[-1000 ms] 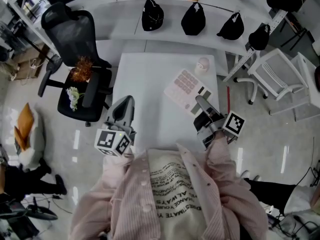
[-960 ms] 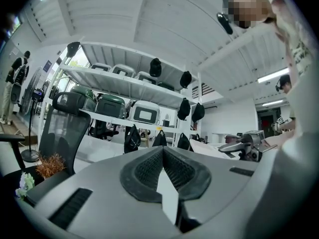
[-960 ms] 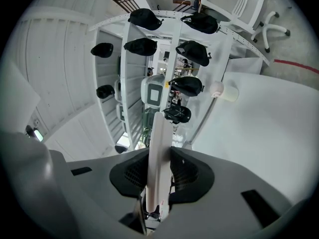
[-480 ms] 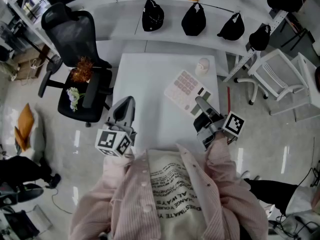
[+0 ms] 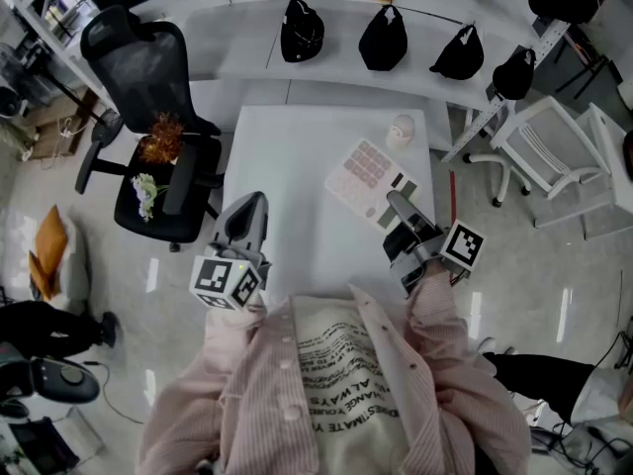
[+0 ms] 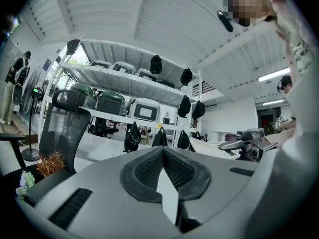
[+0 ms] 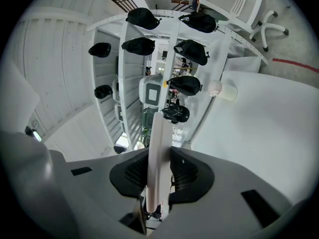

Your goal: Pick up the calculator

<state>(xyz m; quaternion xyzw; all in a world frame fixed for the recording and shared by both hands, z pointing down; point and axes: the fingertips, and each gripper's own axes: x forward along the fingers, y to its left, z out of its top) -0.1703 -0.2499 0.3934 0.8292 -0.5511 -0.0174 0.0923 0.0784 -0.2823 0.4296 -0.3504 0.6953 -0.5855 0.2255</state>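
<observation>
A pale pink calculator with rows of pink keys lies flat-faced over the right part of the white table. My right gripper is shut on its near end. In the right gripper view the calculator shows edge-on, clamped between the two black pads of the right gripper. My left gripper hovers at the table's left edge, apart from the calculator. The left gripper has its pads meeting at the tips with nothing between them.
A small white round object sits at the table's far right corner. A black office chair holding dried flowers stands left of the table. Behind the table runs a shelf with black caps. A white chair stands to the right.
Both grippers and the calculator stay where they were. Only a person on the floor at the lower left edge has shifted.
</observation>
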